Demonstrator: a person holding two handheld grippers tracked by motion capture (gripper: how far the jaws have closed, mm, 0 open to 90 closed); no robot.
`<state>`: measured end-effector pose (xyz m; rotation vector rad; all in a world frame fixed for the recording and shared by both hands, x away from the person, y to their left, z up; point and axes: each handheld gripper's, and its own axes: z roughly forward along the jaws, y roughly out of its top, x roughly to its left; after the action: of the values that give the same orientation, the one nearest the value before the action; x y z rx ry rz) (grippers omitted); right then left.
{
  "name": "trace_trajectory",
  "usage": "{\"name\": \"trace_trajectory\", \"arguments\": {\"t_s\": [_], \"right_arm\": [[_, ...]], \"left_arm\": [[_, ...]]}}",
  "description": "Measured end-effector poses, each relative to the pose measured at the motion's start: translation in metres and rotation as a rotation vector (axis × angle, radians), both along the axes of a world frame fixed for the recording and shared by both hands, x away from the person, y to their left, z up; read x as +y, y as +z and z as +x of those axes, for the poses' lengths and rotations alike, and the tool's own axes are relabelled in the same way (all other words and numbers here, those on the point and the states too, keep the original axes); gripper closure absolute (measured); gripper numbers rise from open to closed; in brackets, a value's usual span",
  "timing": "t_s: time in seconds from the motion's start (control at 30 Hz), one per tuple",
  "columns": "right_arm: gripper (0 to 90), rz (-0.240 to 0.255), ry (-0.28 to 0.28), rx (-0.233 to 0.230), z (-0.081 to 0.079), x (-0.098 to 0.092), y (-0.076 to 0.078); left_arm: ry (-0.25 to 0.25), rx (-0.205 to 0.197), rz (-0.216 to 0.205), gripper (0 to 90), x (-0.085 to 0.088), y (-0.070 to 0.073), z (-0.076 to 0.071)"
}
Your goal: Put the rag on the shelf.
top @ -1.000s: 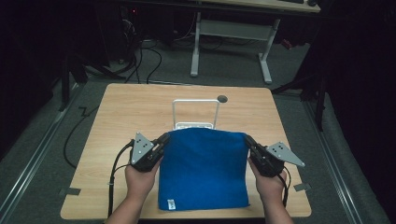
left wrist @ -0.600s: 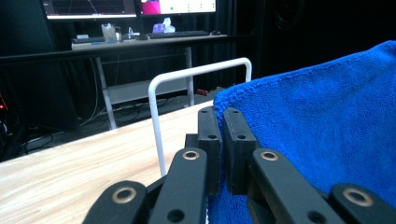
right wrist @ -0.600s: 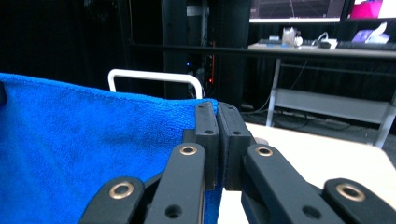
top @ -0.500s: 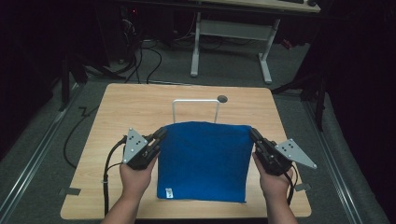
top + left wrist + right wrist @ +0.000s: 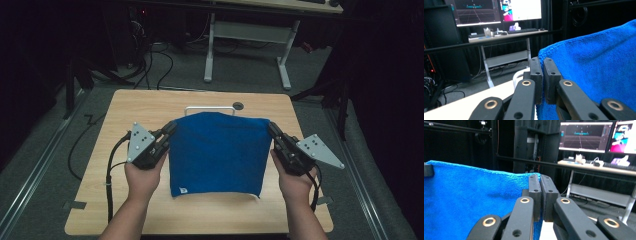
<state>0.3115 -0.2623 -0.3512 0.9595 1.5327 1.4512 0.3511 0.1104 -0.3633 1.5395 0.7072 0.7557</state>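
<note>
Left tongs pinched tight on the far-left corner of the blue towel; in the left gripper view the two black jaws stand pressed together with the cloth's edge caught between them. Right tongs likewise clamped on the far-right corner; the right gripper view shows the jaws closed on the towel's hem, the cloth stretching away to the left of that view.

Towel hangs spread between the two tongs, its top edge held taut and raised off the desk, above the desk's near half. Lower edge hangs toward the near side, a small white label at the near-left corner. Whether the lower edge touches the desk surface: cannot tell.

Left hand and right hand grip the tool bodies, grey three-cornered plates on top. A white metal handle-shaped bar stands just beyond the towel's far edge, with a round dark grommet beside it on the desk
</note>
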Motion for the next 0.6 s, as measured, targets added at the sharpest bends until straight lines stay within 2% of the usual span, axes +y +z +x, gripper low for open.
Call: {"name": "trace_trajectory", "arguments": {"t_s": [0.07, 0.23, 0.4, 0.6], "right_arm": [[88.5, -0.007, -0.004, -0.017, 0.005, 0.002, 0.011], [88.5, -0.003, -0.009, -0.022, 0.013, 0.001, 0.019], [88.6, 0.014, -0.026, -0.013, 0.022, -0.002, 0.022], [88.6, 0.010, -0.035, -0.010, 0.028, -0.002, 0.021]], "left_arm": [[0.006, -0.008, 0.000, 87.4, 0.001, 0.006, 0.004], [0.023, -0.019, 0.006, 87.4, 0.004, 0.017, 0.012], [0.033, -0.017, 0.011, 87.5, 0.006, 0.023, 0.020], [0.043, -0.024, 0.040, 87.5, 0.003, 0.028, 0.031]]}}
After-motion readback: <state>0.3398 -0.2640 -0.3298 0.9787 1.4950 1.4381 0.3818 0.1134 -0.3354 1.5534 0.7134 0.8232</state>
